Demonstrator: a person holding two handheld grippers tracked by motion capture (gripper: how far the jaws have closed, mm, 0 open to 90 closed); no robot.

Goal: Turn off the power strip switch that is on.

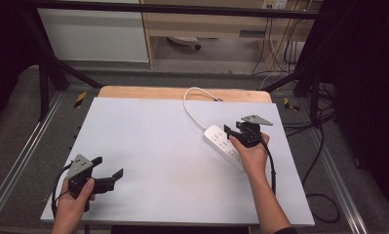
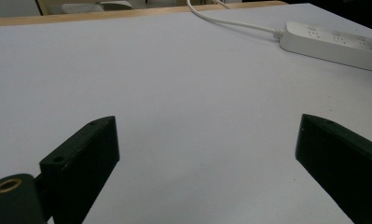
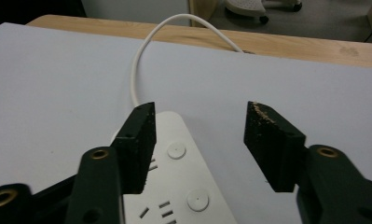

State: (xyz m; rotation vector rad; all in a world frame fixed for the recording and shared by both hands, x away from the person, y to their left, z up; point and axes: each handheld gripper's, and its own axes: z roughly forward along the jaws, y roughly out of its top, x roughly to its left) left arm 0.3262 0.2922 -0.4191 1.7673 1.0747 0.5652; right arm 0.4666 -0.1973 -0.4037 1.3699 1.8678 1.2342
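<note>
A white power strip [image 1: 220,141] lies on the white tabletop [image 1: 153,141] at the right, its white cable [image 1: 192,105] curling off toward the far edge. My right gripper [image 1: 235,129] hovers over the strip's cable end with its jaws apart. In the right gripper view the power strip [image 3: 174,186] and its round buttons lie under the right gripper [image 3: 200,116], and the pads touch nothing. My left gripper [image 1: 109,165] rests at the near left corner, open wide and empty. The left gripper view has the left gripper [image 2: 207,123] over bare table, with the power strip [image 2: 333,44] far off.
A wooden table edge [image 1: 182,92] shows beyond the white surface. Black frame bars [image 1: 50,73] stand at the back corners, and dark cables [image 1: 323,195] trail on the floor at the right. A cabinet [image 1: 202,24] stands behind the table.
</note>
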